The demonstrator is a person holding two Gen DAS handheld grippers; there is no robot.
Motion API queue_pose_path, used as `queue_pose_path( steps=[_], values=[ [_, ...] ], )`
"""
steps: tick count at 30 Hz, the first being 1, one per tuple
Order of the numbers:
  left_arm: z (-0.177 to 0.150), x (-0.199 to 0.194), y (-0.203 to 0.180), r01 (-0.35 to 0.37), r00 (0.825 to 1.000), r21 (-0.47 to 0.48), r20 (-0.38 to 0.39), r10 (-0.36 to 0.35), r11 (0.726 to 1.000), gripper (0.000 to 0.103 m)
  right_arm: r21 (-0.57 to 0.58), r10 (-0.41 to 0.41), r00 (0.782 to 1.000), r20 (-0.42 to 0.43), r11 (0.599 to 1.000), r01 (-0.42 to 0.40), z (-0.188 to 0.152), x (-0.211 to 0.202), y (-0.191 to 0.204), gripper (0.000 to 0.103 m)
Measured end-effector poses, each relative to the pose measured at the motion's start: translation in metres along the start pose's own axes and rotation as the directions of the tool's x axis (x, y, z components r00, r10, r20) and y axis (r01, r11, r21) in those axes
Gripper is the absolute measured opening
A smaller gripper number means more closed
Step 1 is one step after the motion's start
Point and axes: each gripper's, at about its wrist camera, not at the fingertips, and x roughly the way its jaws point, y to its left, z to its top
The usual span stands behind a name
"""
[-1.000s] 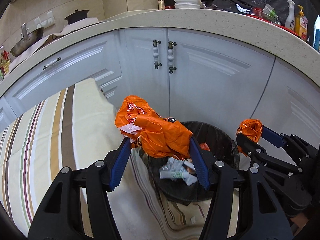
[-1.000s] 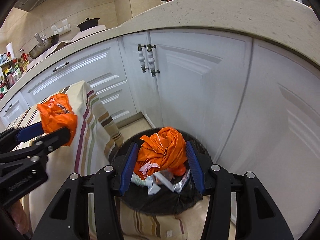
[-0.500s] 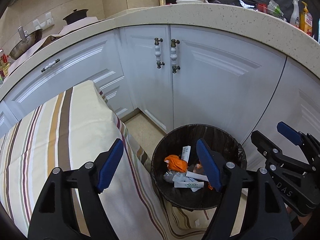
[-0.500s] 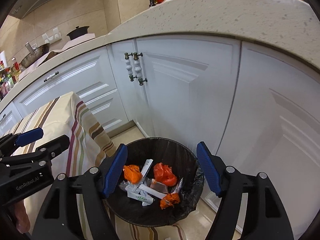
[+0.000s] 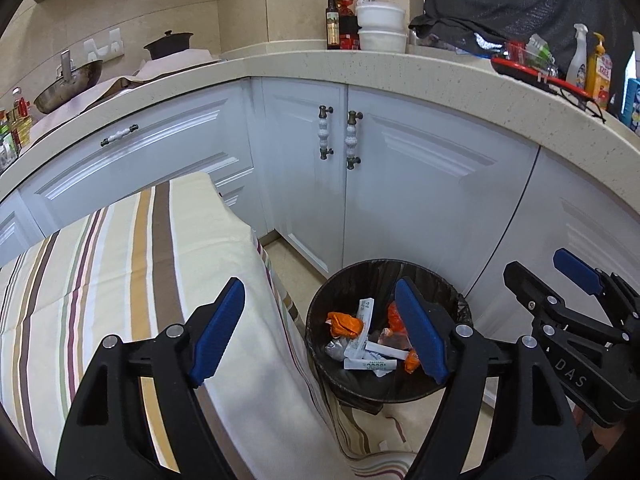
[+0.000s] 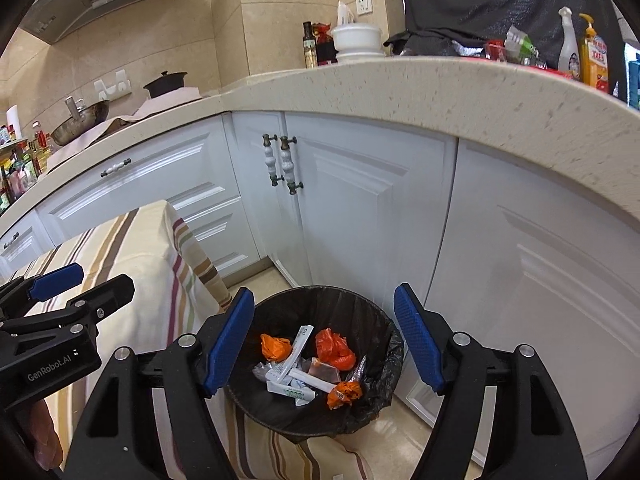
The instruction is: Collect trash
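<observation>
1. Right wrist view: crumpled orange plastic wrappers [image 6: 335, 346] and white paper packets [image 6: 298, 386] are lying inside the round black-lined trash bin [image 6: 384, 332], below and ahead of the right gripper [image 6: 324, 340].
2. Its jaws are standing wide, holding nothing.
3. The left gripper [image 5: 320, 332] is opening, empty, hovering beside the bin, over the striped cream tablecloth [image 5: 120, 264].

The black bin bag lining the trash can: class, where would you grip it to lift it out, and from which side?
Grip the bin bag at its crumpled rim fold on the cabinet side, coming from above. There the plastic bunches loosely over the trash can edge, giving a claw something to pinch.
</observation>
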Motion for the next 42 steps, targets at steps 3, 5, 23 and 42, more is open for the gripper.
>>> queue_pose_path(
  steps=[3,5,23,42],
  values=[
    [-0.004,-0.017,0.004,0.003,1.000,-0.008,0.025,-0.003,1.000,0.081,-0.002,-0.004,1.000,0.014,1.000,0.004,-0.002,-0.014,0.005,0.072],
    [-0.007,-0.029,0.006,0.012,0.999,-0.012,0.038,-0.011,1.000,0.081,-0.006,-0.008,1.000,0.024,1.000,0.008,-0.004,-0.025,0.009,0.072],
    [-0.049,-0.119,0.041,0.005,0.988,-0.047,0.152,0.002,0.999,0.090,-0.038,-0.002,0.994,0.106,0.999,0.006,-0.027,-0.102,0.044,0.077],
    [-0.079,-0.156,0.062,-0.022,0.980,-0.070,0.193,0.035,0.997,0.093,-0.062,-0.001,0.988,0.154,0.998,0.011,-0.048,-0.135,0.060,0.080]
  ],
)
